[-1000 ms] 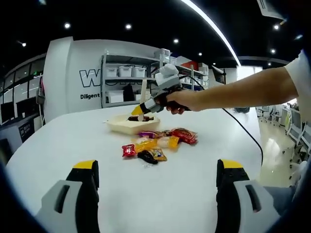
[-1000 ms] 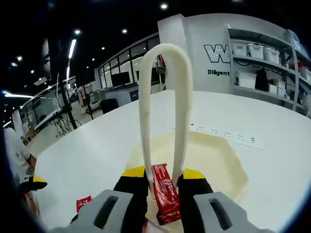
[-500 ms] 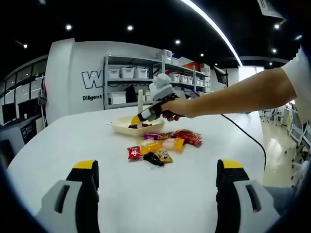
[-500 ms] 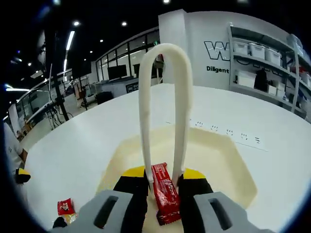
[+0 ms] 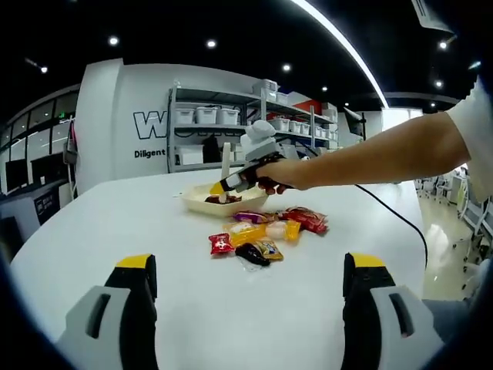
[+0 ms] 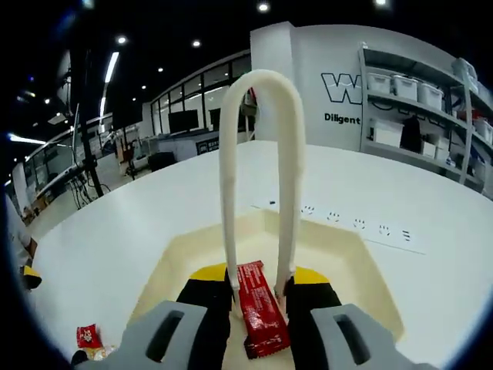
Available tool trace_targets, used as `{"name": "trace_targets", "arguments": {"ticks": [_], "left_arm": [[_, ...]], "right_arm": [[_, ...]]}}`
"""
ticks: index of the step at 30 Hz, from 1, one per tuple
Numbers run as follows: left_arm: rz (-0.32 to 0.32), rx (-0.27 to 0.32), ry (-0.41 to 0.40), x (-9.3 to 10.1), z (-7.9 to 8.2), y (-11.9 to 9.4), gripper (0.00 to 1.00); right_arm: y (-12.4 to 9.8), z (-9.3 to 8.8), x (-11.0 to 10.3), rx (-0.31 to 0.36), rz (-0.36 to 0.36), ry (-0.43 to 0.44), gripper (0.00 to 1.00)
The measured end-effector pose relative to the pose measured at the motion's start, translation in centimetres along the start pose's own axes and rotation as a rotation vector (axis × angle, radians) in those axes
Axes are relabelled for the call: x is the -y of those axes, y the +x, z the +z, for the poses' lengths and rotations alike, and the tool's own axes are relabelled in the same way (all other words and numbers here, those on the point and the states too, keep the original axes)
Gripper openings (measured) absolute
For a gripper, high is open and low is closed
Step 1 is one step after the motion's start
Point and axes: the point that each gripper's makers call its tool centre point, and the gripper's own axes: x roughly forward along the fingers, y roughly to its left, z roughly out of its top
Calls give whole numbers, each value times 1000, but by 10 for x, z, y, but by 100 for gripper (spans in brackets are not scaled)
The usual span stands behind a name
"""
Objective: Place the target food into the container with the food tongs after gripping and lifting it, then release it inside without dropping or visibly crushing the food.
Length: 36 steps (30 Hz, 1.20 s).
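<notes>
Red bar held in tongs above the tray

The right gripper squeezes the white tongs, whose tips pinch a red bar over the cream tray on the tabletop — the left gripper has its jaws wide apart, snacks beside the tray.

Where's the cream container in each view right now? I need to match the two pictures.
Left gripper view: the cream container sits mid-table, left of centre, behind the pile of wrapped snacks, under the right gripper.
Right gripper view: the cream container spreads across the lower middle, beneath the white tongs and the red snack bar they pinch.
Shared landmark: the wall lettering beside the shelving.
</notes>
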Motion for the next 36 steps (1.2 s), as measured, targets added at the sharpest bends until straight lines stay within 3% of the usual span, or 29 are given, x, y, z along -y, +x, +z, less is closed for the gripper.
{"name": "trace_targets", "arguments": {"ticks": [8,20,28,30,36], "left_arm": [[1,5,1,2,2,-2,99],[19,-13,-5,6,-2,-5,99],[31,-6,-5,17,0,-10,99],[40,-12,7,20,-2,-11,99],[47,10,29,25,4,-13,99]], "right_arm": [[-18,19,1,41,-9,15,18],[-86,30,-24,64,64,33,16],[-133,1,-47,24,97,45,17],[-151,-12,-56,14,107,47,17],[-171,-50,-55,-41,65,40,18]]}}
